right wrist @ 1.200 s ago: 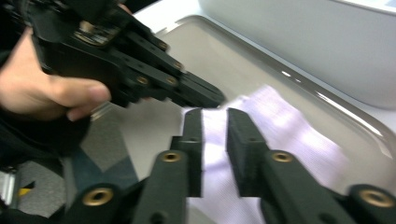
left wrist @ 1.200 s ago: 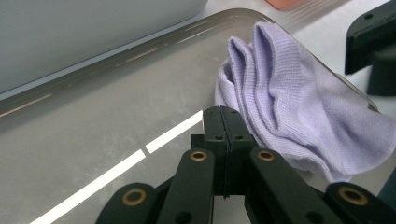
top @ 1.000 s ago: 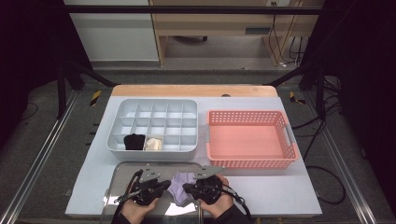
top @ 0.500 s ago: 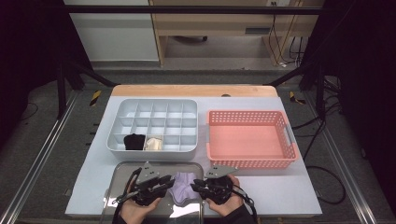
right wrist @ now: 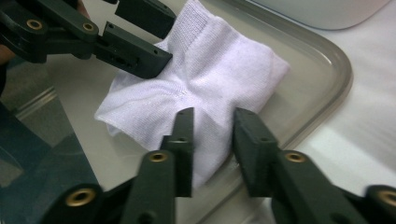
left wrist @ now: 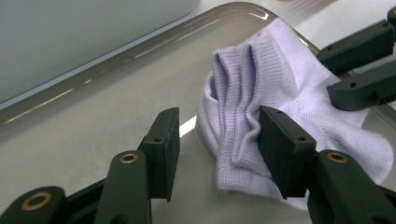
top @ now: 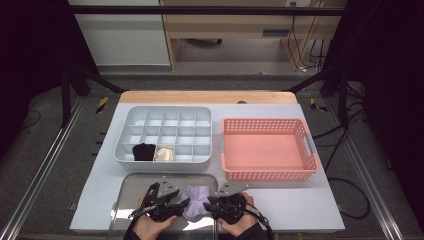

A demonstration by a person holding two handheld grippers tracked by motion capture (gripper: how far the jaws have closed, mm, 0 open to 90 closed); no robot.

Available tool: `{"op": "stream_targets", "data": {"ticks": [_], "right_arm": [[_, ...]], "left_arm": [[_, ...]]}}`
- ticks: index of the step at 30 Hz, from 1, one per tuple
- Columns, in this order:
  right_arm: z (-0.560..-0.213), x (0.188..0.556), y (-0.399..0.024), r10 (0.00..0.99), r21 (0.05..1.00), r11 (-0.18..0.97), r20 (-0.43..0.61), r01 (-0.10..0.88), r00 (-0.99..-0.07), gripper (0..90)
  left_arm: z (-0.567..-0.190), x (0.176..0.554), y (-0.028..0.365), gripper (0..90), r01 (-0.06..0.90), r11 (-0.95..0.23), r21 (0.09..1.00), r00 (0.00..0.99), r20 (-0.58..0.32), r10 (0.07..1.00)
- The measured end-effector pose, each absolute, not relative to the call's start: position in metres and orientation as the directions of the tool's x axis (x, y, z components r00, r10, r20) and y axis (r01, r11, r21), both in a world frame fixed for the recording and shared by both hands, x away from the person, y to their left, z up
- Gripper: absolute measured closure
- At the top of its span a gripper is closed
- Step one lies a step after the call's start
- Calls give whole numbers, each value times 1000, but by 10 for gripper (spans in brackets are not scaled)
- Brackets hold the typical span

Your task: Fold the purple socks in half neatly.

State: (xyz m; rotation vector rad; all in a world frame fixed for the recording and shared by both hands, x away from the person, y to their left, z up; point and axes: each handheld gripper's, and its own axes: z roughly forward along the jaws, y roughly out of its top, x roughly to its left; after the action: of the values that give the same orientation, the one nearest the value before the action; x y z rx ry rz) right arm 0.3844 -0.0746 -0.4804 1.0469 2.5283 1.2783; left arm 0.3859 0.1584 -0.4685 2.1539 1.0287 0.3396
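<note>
High view, lower centre of frame: lilac sock [top: 196, 200] lies bunched on the metal tray [top: 131, 186], between the two grippers.

Left gripper [top: 172, 205], just left of the sock: jaws have just been opening. In the left gripper view they stand apart, the right pad touching the ribbed cuff fold, the left pad on bare tray. Released, not gripping.

Right gripper [top: 214, 205], just right of the sock: jaws narrowly parted after closing slightly, a fold of fabric between them; whether they pinch it, cannot tell.

Judgement: sock's long axis runs across the frame, gripper to gripper; both equally near.
</note>
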Motion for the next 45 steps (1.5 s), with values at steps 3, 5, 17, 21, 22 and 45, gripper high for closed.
{"op": "stream_targets", "data": {"ticks": [3,5,17,21,22,45], "right_arm": [[-480,386,-76,626,743,390,220,544,-748,842],[-478,391,-80,641,745,384,210,545,-739,852],[-465,393,-102,681,782,310,213,540,-700,707],[-471,391,-104,678,776,305,231,552,-698,689],[-472,391,-103,674,775,307,233,553,-701,688],[-469,392,-84,611,788,269,305,554,-730,869]], "left_arm": [[-468,385,157,488,568,-427,704,647,-60,760],[-469,385,154,488,560,-420,714,656,-72,752],[-441,381,147,580,500,-386,775,686,-83,723],[-446,382,128,713,498,-416,761,708,-80,702],[-446,382,128,740,498,-416,761,708,-80,702],[-471,389,123,891,547,-426,721,700,-114,705]]}}
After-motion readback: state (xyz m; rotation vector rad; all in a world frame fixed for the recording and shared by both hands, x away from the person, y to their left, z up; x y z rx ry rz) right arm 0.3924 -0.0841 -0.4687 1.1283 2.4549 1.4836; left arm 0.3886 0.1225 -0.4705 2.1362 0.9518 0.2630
